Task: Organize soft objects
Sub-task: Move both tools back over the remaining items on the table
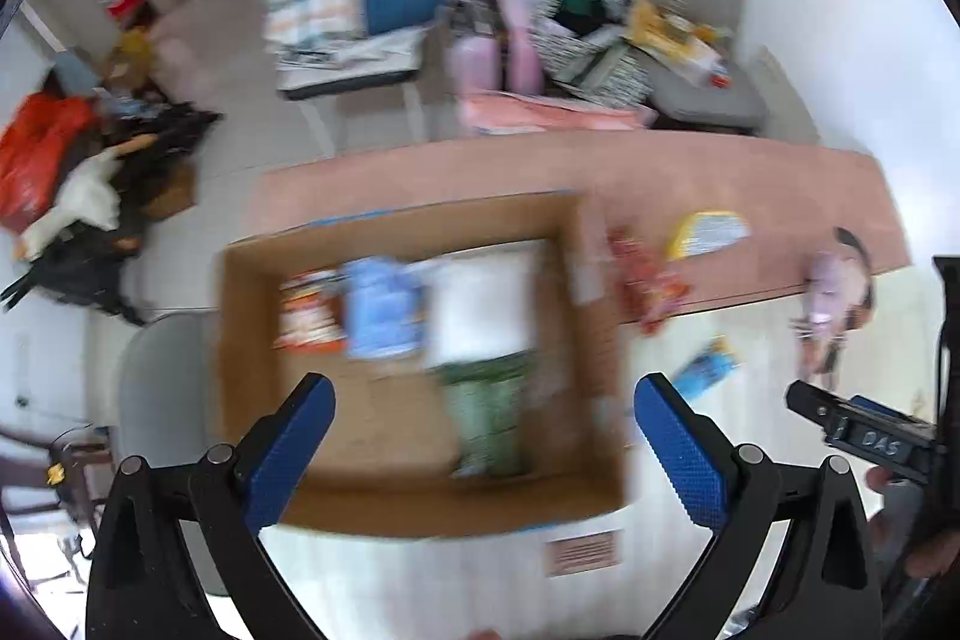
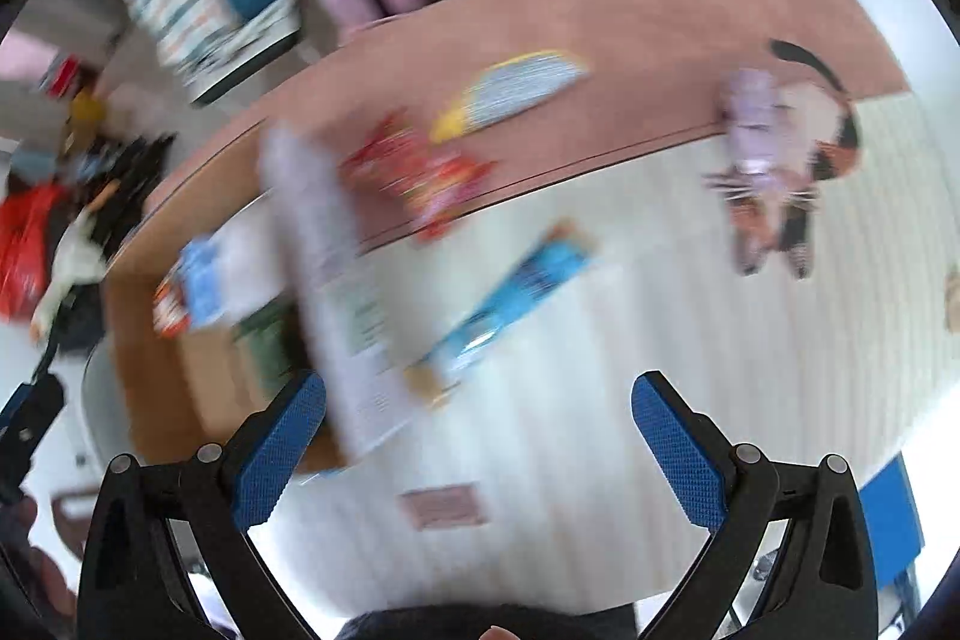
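Observation:
A cardboard box (image 1: 252, 340) sits at the table's left end, holding a white pack (image 1: 486, 304), a light blue pack (image 1: 381, 310), an orange pack (image 1: 306, 316) and a green pack (image 1: 489, 418). My left gripper (image 1: 483, 448) is open and empty above the box. My right gripper (image 2: 477, 436) is open and empty above the white table, near a blue packet (image 2: 516, 298). A red packet (image 2: 420, 172), a yellow-edged pack (image 2: 510, 91) and a plush cat (image 2: 780, 148) lie farther out. The box (image 2: 150, 340) is at the left in the right wrist view.
The table has a white part (image 2: 660, 310) and a pinkish part (image 2: 600, 16). Behind it stand chairs with bags and clutter (image 1: 600, 34). A pile of bags and a white plush (image 1: 78, 202) lies on the floor at left. Both views are motion-blurred.

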`<action>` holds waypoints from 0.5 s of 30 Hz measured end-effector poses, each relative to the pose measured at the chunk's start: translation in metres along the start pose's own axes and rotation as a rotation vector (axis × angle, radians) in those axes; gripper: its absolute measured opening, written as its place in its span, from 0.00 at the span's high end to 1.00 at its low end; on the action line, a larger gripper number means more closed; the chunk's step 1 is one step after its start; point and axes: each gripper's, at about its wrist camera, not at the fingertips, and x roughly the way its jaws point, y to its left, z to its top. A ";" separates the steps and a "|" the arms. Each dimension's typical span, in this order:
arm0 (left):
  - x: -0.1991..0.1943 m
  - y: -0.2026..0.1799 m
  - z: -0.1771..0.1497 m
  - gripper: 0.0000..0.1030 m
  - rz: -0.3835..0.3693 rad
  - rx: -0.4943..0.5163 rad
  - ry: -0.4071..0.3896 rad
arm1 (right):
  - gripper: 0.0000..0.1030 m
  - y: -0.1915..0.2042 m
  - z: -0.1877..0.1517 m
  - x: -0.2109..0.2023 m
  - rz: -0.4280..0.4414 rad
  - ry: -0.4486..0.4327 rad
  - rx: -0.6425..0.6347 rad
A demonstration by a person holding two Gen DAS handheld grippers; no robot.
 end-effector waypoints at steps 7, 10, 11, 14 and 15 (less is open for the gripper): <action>0.104 -0.090 0.078 0.01 -0.164 -0.063 0.286 | 0.00 -0.113 0.080 0.005 -0.086 -0.010 0.080; 0.146 -0.117 0.094 0.01 -0.131 -0.075 0.365 | 0.00 -0.145 0.104 0.014 -0.108 0.001 0.089; 0.162 -0.123 0.099 0.01 -0.113 -0.084 0.393 | 0.00 -0.156 0.115 0.019 -0.112 0.011 0.088; 0.203 -0.134 0.104 0.02 -0.048 -0.108 0.459 | 0.00 -0.182 0.138 0.036 -0.118 0.041 0.078; 0.216 -0.135 0.104 0.02 -0.026 -0.114 0.482 | 0.00 -0.188 0.143 0.042 -0.122 0.049 0.076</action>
